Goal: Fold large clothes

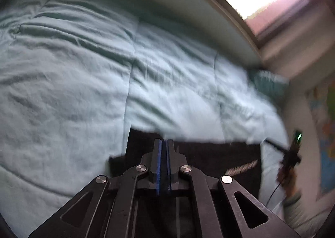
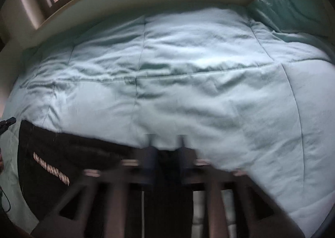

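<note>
Left gripper [image 1: 164, 143] pressed together over the black garment [image 1: 209, 160] (grip unclear); right gripper [image 2: 166, 143] spread.

One black garment [image 2: 62, 154], one quilt [image 2: 188, 70], one pillow [image 2: 293, 7]

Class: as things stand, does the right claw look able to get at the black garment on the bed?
Probably yes: the right claw is open, the black garment lies just below it on the quilt, and nothing covers it.
</note>
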Motion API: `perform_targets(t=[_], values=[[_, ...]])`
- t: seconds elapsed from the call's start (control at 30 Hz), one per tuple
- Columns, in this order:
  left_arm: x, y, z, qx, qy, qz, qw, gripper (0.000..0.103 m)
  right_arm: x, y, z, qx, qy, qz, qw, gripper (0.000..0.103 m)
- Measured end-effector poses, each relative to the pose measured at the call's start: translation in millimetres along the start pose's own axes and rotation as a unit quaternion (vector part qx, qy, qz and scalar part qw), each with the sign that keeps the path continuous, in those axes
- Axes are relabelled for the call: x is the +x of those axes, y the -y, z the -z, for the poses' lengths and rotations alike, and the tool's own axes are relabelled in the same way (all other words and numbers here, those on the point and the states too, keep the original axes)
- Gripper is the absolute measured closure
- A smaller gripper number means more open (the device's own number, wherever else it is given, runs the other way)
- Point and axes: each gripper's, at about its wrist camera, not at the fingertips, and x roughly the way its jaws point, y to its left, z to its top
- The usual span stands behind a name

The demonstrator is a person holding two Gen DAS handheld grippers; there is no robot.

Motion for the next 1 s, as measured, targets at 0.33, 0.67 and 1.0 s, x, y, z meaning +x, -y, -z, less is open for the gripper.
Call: perform_targets(t=[0.33,0.67,1.0], values=[[34.1,-9.4,13.7,-0.028,-0.057,-0.033,0.9974,0.055,42.8,23.5,25.2,0.049,-0.07,-0.079,0.993,0.026],[47.5,11.3,19.0,0.03,-0.042,-0.058,0.997,0.094,13.5,-8.2,35.1,0.003,-0.008,-0.009,1.0,0.09],[-3.6,42.7,-17.3,0.047,0.069,-0.094,0.9921,0.096,-8.6,-20.5,-16.6,-0.003,0.062,0.039,0.997,0.091]])
